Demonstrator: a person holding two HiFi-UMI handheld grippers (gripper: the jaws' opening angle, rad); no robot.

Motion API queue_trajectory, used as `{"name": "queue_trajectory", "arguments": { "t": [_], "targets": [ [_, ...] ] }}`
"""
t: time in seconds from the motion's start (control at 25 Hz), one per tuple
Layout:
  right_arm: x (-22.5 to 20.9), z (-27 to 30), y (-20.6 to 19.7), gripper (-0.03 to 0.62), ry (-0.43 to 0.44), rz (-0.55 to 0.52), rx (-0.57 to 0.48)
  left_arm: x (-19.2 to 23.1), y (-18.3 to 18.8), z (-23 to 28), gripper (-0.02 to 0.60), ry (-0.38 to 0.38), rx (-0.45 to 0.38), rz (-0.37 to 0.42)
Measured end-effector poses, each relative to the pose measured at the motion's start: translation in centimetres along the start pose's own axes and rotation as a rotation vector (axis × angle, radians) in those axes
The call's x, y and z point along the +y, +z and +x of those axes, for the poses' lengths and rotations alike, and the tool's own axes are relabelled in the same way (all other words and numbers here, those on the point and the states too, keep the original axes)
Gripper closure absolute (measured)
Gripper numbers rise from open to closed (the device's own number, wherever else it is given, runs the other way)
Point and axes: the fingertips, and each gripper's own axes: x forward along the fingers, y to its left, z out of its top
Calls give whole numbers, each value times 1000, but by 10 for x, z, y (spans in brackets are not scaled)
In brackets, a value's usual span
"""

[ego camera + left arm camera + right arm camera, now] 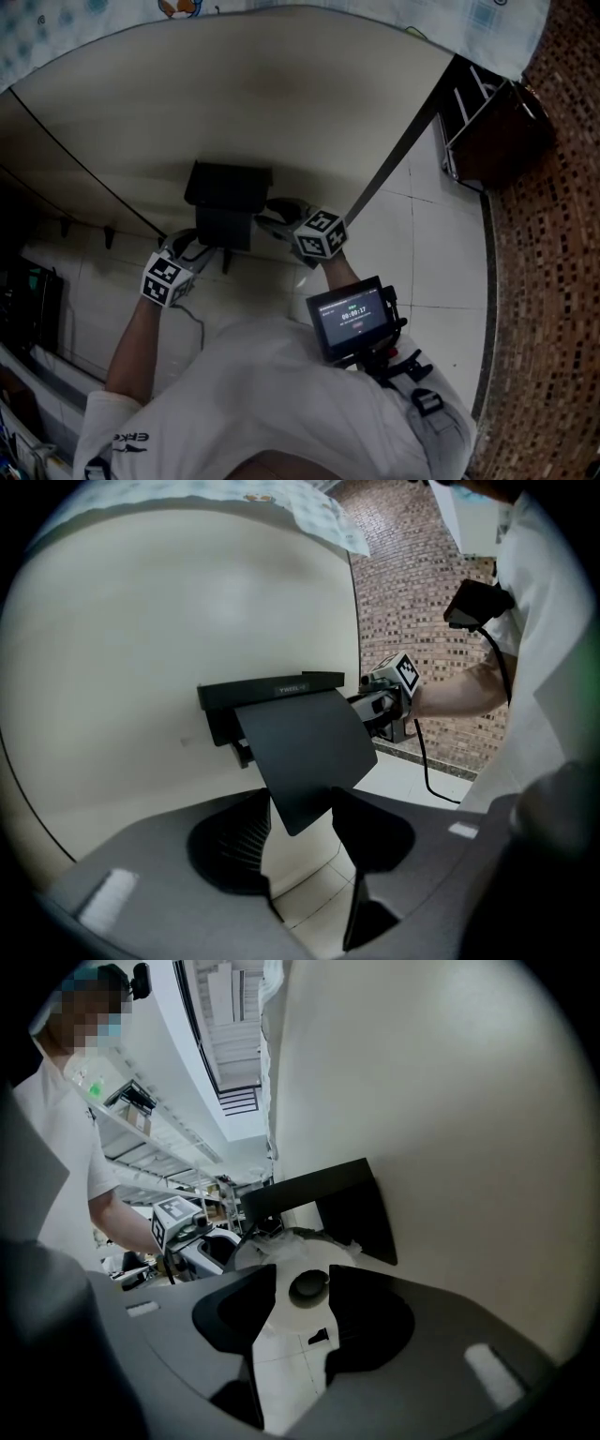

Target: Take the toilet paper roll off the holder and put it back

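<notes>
The black plastic holder hangs on the cream wall with its flat black lid tilted outward. The white toilet paper roll sits under it, so I judge it is either not yet removed or already returned. Both claws are released: the left claw has the lid's corner between its jaws, and the right claw faces the roll's end, just beyond its tips.

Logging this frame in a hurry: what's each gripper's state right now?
Left gripper: open, tip of the holder's black flap between its jaws, unclamped.
Right gripper: open, toilet paper roll just ahead, not gripped.
</notes>
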Motion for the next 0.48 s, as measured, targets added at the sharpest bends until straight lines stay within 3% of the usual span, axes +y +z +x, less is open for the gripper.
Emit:
{"name": "queue_trajectory", "arguments": {
  "t": [0.48],
  "targets": [
    [9,17,-1,393,29,-39,35,-7,2,1,374,-1,-4,20]
  ]
}}
